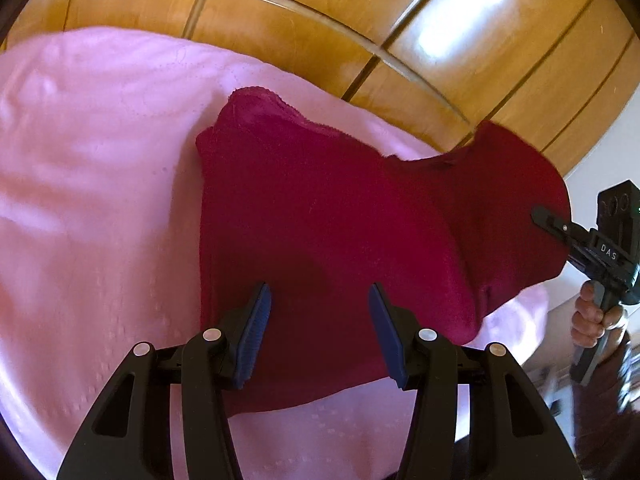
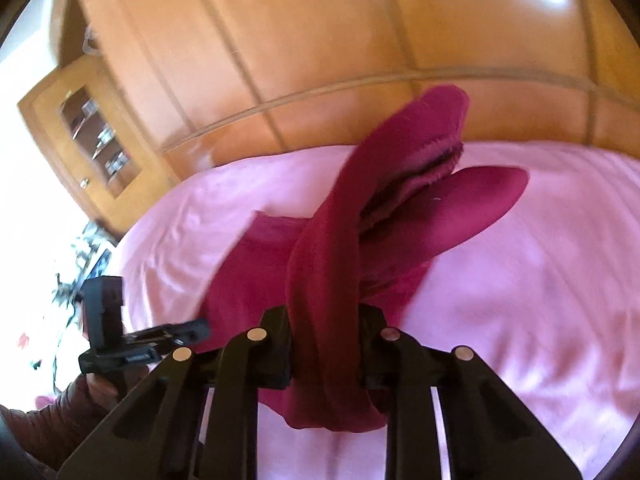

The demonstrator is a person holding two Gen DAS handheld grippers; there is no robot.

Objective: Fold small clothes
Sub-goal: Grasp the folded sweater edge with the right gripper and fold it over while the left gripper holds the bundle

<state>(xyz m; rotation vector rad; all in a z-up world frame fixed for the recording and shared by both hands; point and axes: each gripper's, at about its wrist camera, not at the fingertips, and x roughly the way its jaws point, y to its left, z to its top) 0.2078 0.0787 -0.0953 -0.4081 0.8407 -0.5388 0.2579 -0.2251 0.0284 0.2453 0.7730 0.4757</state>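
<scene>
A small dark red garment (image 1: 328,216) lies on a pink sheet (image 1: 92,200). My left gripper (image 1: 320,300) is open, its blue pads just above the garment's near part, holding nothing. My right gripper (image 2: 326,320) is shut on a bunched fold of the red garment (image 2: 332,260) and lifts that side off the sheet; the raised cloth drapes up and away from the jaws. In the left wrist view the right gripper (image 1: 538,214) comes in from the right with the lifted flap over its tip. In the right wrist view the left gripper (image 2: 202,326) shows at the lower left.
The pink sheet (image 2: 520,280) covers a bed. Wooden wardrobe doors (image 1: 360,12) stand behind it. A wooden cabinet with glass doors (image 2: 88,128) is at the left of the right wrist view. A hand (image 1: 592,316) holds the right gripper's handle.
</scene>
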